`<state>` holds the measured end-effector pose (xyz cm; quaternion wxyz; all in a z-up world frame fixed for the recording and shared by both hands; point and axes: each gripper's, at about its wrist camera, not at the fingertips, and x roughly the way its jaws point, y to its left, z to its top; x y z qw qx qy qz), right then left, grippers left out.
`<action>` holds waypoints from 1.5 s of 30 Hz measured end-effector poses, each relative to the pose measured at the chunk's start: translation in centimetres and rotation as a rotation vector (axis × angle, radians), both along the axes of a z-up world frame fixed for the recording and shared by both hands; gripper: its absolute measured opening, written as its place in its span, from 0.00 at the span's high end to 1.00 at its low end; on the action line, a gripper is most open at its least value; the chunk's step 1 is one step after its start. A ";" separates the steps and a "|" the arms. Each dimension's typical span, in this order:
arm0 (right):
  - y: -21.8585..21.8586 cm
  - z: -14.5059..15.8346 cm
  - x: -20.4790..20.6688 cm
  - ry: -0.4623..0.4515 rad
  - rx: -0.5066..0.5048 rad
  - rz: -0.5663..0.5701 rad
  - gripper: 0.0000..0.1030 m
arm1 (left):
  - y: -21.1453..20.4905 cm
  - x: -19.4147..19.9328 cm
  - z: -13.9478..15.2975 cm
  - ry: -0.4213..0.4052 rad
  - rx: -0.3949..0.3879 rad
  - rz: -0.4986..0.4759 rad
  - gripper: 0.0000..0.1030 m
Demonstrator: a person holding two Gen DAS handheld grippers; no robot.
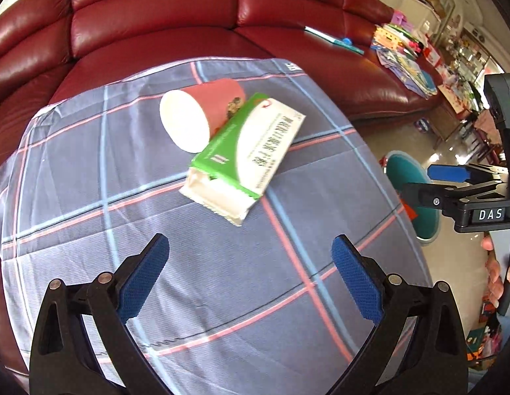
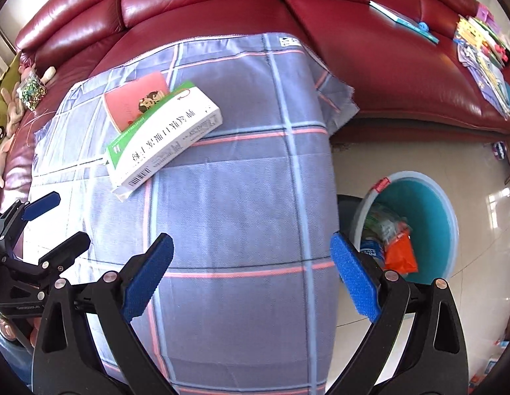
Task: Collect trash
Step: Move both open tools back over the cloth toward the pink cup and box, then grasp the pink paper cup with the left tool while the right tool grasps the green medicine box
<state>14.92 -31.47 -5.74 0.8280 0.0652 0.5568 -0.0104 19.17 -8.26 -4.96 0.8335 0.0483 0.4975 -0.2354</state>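
A green and white carton (image 1: 251,144) (image 2: 162,138) lies on the plaid cloth (image 1: 222,279) (image 2: 241,197), its torn end toward me. It leans against a pink paper cup (image 1: 199,112) (image 2: 136,100) lying on its side. My left gripper (image 1: 251,279) is open, hovering above the cloth short of the carton, nothing between its fingers. My right gripper (image 2: 251,276) is open too, over the cloth's right part, with the carton far ahead to its left. A teal bin (image 2: 416,227) (image 1: 416,191) on the floor to the right holds wrappers.
A red leather sofa (image 1: 156,10) (image 2: 386,65) curves behind the cloth. Books and papers (image 1: 399,52) (image 2: 485,56) lie on its right seat, soft toys (image 2: 11,105) at its left. Glossy tiled floor (image 2: 485,197) surrounds the bin. A hand (image 1: 495,270) holds the right gripper's handle.
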 end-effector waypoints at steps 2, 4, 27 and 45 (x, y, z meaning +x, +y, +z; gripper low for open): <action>1.2 -0.3 1.1 0.011 0.006 0.000 0.11 | 1.9 0.6 -0.4 0.006 0.007 0.030 0.04; 2.3 -0.7 2.3 0.025 0.014 -0.007 0.11 | 3.7 1.2 -0.8 0.015 0.004 0.057 0.04; 9.5 -4.9 8.3 0.115 -0.117 0.027 0.11 | 11.0 3.2 -3.6 0.078 -0.048 0.154 0.04; 6.8 -2.3 9.4 0.098 -0.092 0.009 0.11 | 6.9 5.8 -3.0 0.053 -0.036 0.084 0.04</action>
